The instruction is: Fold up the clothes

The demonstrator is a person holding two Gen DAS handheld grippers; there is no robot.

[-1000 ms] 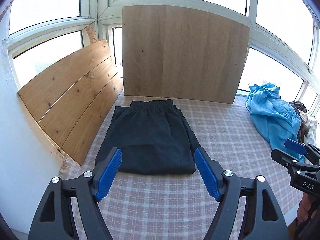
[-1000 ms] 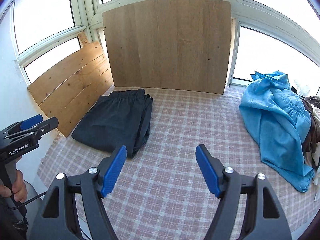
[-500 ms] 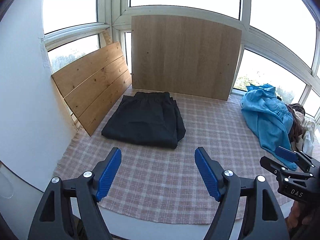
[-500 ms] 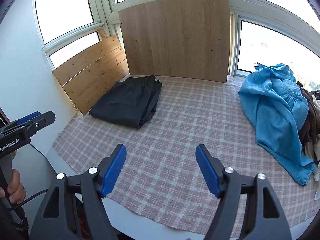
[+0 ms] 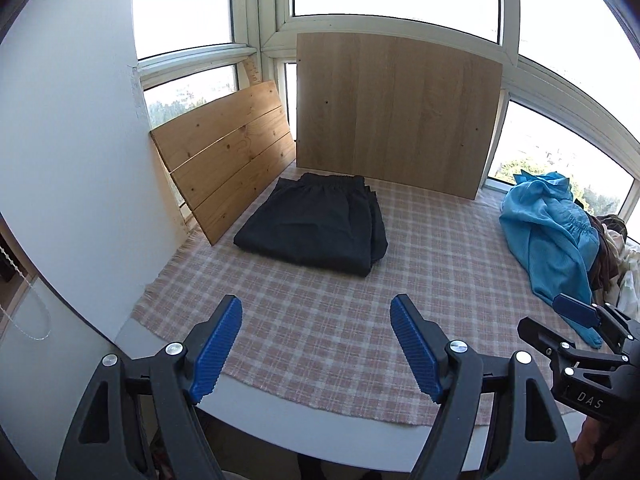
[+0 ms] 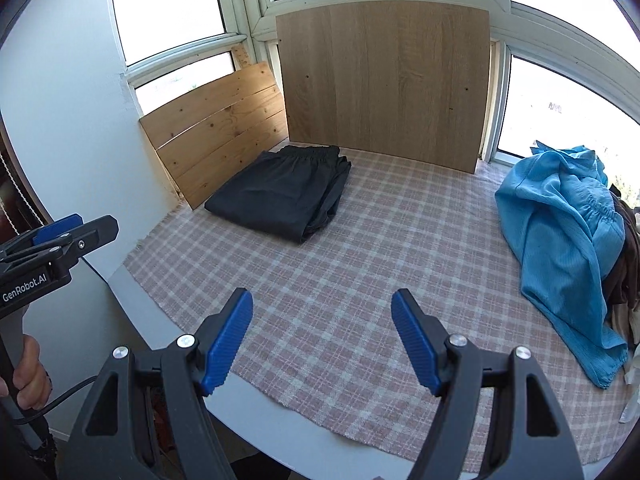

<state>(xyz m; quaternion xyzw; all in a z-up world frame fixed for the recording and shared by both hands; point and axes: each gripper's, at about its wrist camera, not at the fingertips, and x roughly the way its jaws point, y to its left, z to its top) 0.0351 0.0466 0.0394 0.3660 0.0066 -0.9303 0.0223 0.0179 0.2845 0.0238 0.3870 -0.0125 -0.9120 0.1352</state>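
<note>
Folded black shorts (image 5: 316, 226) (image 6: 280, 194) lie flat at the back left of the checked cloth (image 5: 420, 280) (image 6: 360, 260), waistband toward the boards. A crumpled blue garment (image 5: 548, 232) (image 6: 560, 232) tops a heap at the right edge. My left gripper (image 5: 316, 320) hangs open over the cloth's near edge, well short of the shorts, nothing between its blue pads. My right gripper (image 6: 322, 314) is open and empty too, above the near middle of the cloth. Each gripper shows at the side of the other's view: the right one (image 5: 576, 328), the left one (image 6: 68, 232).
Two wooden boards lean against the windows behind the cloth: a plank panel (image 5: 224, 152) at the left, a large sheet (image 5: 396, 116) at the back. More brown and white clothes (image 5: 612, 248) lie under the blue one. A white wall (image 5: 68, 160) borders the left. The table edge (image 6: 280, 432) is near.
Both grippers have pulled back from the shorts toward the table's near edge, so the shorts look smaller and the edge has come into view. Both stayed open and empty.
</note>
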